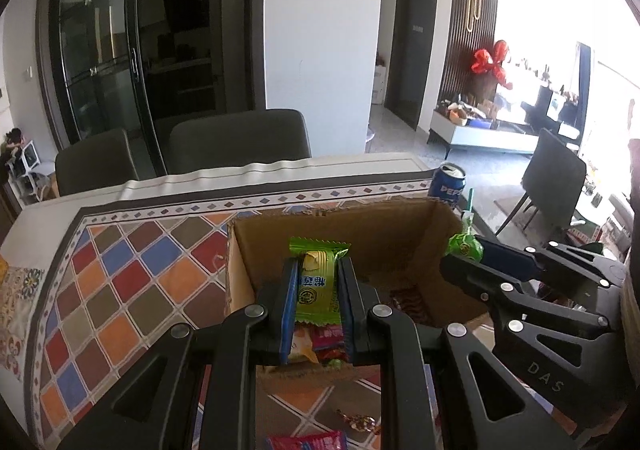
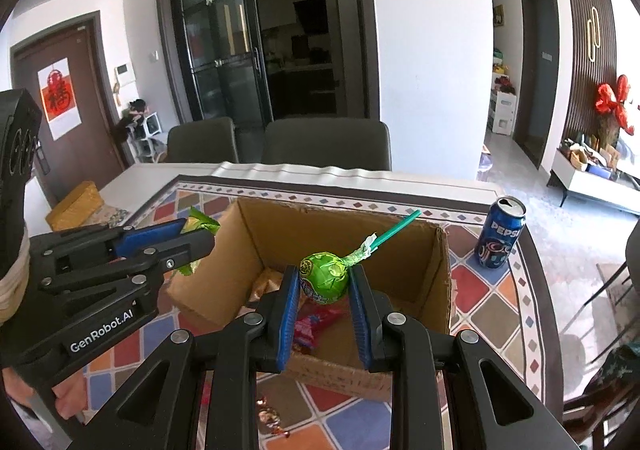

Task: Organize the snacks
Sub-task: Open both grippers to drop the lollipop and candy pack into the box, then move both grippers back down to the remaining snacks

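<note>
An open cardboard box stands on the patterned tablecloth, with several wrapped snacks inside. My left gripper is shut on a green snack packet and holds it over the box's near left part; it also shows in the right wrist view. My right gripper is shut on a green lollipop with a green stick, above the box; it shows at the box's right wall in the left wrist view.
A blue Pepsi can stands right of the box. Loose wrapped candies and a pink packet lie on the cloth in front of the box. A yellow pack sits at far left. Chairs stand behind the table.
</note>
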`<state>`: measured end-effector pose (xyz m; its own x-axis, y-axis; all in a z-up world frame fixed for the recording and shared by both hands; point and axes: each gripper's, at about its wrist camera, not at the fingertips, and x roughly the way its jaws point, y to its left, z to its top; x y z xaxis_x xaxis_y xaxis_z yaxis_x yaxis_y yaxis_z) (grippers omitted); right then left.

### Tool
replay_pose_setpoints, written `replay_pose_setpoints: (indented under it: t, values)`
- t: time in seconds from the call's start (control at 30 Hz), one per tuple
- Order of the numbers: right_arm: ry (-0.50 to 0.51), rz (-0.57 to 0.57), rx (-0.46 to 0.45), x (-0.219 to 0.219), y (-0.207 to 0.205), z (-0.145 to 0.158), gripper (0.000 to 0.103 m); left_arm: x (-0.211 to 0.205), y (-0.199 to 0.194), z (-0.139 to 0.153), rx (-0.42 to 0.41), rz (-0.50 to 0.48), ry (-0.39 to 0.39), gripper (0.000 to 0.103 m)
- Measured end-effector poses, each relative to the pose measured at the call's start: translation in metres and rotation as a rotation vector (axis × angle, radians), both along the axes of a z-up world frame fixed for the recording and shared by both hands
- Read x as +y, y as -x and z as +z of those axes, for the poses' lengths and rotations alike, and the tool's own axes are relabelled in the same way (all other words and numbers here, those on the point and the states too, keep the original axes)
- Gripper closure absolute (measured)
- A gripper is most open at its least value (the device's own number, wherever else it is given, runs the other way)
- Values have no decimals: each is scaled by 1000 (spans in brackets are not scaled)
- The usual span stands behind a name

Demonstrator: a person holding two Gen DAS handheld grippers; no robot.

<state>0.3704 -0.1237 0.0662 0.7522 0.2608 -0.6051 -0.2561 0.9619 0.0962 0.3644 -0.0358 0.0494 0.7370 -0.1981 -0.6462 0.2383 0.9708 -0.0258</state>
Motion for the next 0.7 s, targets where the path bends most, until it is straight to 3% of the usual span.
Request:
replay_pose_setpoints:
  t: [0.03, 0.1, 0.13, 0.17, 0.23, 0.7]
  values:
    - [-1, -4, 3, 0, -3, 0, 77, -2, -3, 0, 3, 2, -19, 81]
    - [-3, -15, 8, -1, -8, -1, 76, -3, -5, -1, -1, 21, -53, 66]
    - [1, -23, 5, -2, -9, -2, 72, -3, -4, 0, -8, 31, -64, 54]
    - [13, -30, 6, -2, -10, -2, 61, -2, -2, 0, -16, 34, -68, 52]
    - [30, -55, -1, -3, -8, -2, 53, 1, 5, 1, -23, 35, -73, 52]
    - [48, -39, -46, -8, 41, 15, 53, 7, 63, 17, -60, 32, -53, 43]
